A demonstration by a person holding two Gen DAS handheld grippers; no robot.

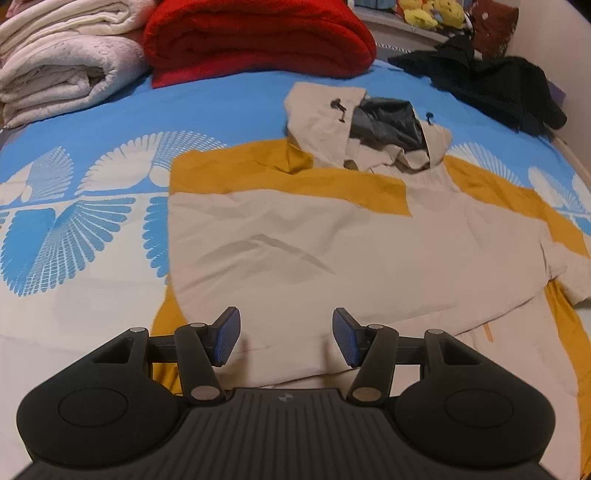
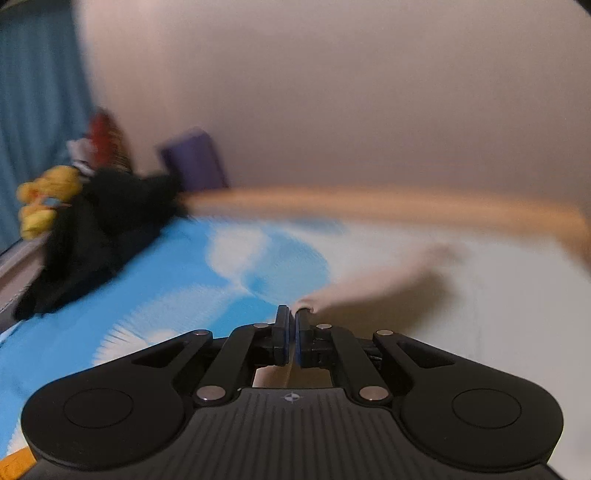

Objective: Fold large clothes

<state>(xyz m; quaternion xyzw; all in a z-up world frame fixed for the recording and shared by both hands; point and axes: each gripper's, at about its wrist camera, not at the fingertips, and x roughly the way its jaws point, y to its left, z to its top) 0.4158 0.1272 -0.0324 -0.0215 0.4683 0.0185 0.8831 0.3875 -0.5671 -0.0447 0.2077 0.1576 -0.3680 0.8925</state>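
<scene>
A beige and mustard hooded jacket point(image 1: 332, 240) lies flat on the bed, hood point(image 1: 369, 122) at the far end, one side folded over its body. My left gripper point(image 1: 286, 336) is open and empty, just above the jacket's near hem. My right gripper point(image 2: 291, 332) is shut on a strip of beige jacket fabric point(image 2: 369, 284), which trails blurred to the right above the bedsheet point(image 2: 184, 277).
Folded white blankets point(image 1: 62, 62) and a red blanket point(image 1: 255, 37) sit at the bed's far left. A black garment point(image 1: 495, 81) lies at the far right, also in the right wrist view point(image 2: 96, 236). Yellow plush toys point(image 1: 432, 14) sit behind. A wall point(image 2: 369, 92) borders the bed.
</scene>
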